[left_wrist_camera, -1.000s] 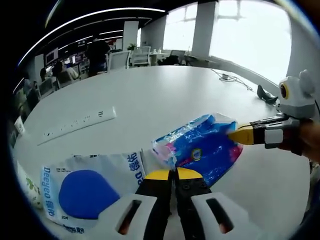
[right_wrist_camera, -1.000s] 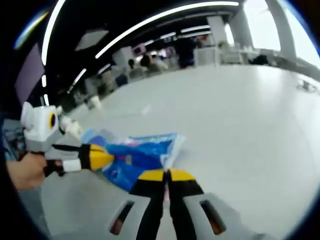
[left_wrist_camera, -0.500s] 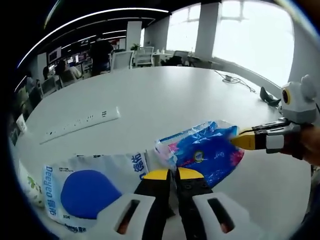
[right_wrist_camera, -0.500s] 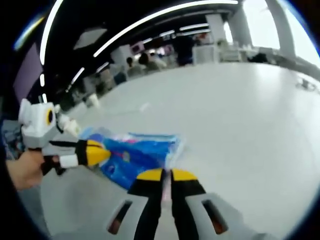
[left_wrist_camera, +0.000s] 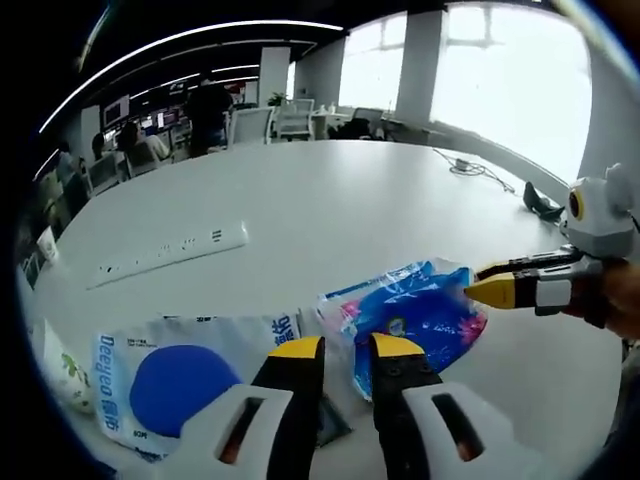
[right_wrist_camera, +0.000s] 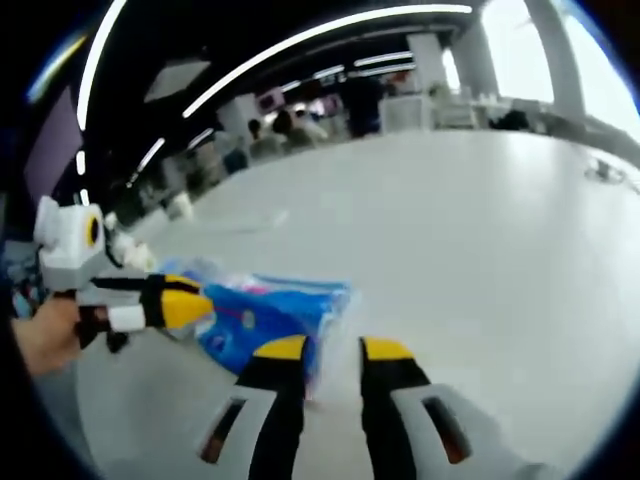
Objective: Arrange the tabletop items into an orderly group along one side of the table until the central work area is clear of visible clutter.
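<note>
White counter (left_wrist_camera: 330, 190) carries a blue packet (left_wrist_camera: 415, 315), a white pouch (left_wrist_camera: 170, 370) and a power strip (left_wrist_camera: 170, 252). Left gripper (left_wrist_camera: 338, 352) and right gripper (right_wrist_camera: 333, 352) both show parted jaws holding nothing, the packet just beside them.

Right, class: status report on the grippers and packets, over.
Both grippers open: left, right. Blue packet on the table, beside white packet. Power strip beyond.

Blue crinkly packet (left_wrist_camera: 415, 312) flat beside white-blue pack (left_wrist_camera: 175, 375), table edge.
</note>
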A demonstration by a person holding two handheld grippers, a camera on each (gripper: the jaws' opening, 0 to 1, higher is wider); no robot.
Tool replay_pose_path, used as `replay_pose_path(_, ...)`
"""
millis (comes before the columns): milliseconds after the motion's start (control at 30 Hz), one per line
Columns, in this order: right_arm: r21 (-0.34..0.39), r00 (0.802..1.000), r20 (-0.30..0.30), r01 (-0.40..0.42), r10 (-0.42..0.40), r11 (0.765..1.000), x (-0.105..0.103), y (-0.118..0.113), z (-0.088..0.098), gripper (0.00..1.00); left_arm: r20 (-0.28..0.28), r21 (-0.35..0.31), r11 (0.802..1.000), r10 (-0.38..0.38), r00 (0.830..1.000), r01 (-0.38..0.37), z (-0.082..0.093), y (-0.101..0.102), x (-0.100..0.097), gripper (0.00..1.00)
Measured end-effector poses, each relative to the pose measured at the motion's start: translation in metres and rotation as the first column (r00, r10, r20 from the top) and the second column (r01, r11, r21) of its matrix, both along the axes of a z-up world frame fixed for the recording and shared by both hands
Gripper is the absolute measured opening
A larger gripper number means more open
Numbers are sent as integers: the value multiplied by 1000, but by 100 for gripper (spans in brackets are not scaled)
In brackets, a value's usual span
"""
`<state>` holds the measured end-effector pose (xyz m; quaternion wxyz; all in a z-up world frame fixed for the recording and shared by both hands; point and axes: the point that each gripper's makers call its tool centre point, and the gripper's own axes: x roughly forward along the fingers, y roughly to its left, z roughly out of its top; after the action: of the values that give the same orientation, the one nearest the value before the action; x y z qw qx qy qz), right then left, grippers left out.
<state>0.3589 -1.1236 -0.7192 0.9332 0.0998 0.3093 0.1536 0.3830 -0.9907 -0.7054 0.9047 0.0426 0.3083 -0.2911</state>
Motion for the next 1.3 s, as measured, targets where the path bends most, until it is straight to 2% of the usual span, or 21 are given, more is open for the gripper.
replay_pose_path(267, 2, 999, 41, 10, -10, 1000, -6, 0, 13, 27, 39, 14, 1000, -3, 999, 2, 8, 2, -3, 42)
replay_pose_path(367, -2, 999, 51, 13, -13, 1000, -9, 0, 18, 30, 46, -53, 999, 4, 999, -2, 17, -3, -6, 51)
replay_pose_path(400, -3, 998, 55, 13, -13, 1000, -10, -1, 20, 31, 51, -106, 994, 14, 999, -8, 23, -6, -7, 57)
replay_pose_path(433, -3, 998, 59, 14, -14, 1000, -12, -1, 22, 32, 56, -126, 992, 14, 998, -7, 26, -7, -8, 62)
replay_pose_path(500, -3, 998, 65, 17, -17, 1000, -16, -1, 26, 33, 56, -133, 991, 13, 998, -5, 29, -4, -12, 74)
replay_pose_path(533, -4, 997, 69, 17, -17, 1000, -18, -1, 28, 34, 52, -132, 991, 9, 999, -2, 30, -3, -15, 77)
replay_pose_path(633, -4, 997, 82, 16, -15, 1000, -23, 1, 35, 35, 46, -119, 993, 13, 999, -7, 33, 5, -23, 79)
replay_pose_path(1000, 4, 992, 128, 2, -3, 1000, -50, 14, 61, 37, 103, -120, 991, 65, 993, -52, 64, 46, -50, 85)
replay_pose_path(1300, 9, 987, 160, 2, -3, 1000, -74, 21, 81, 42, 136, -124, 990, 83, 987, -66, 86, 64, -66, 89)
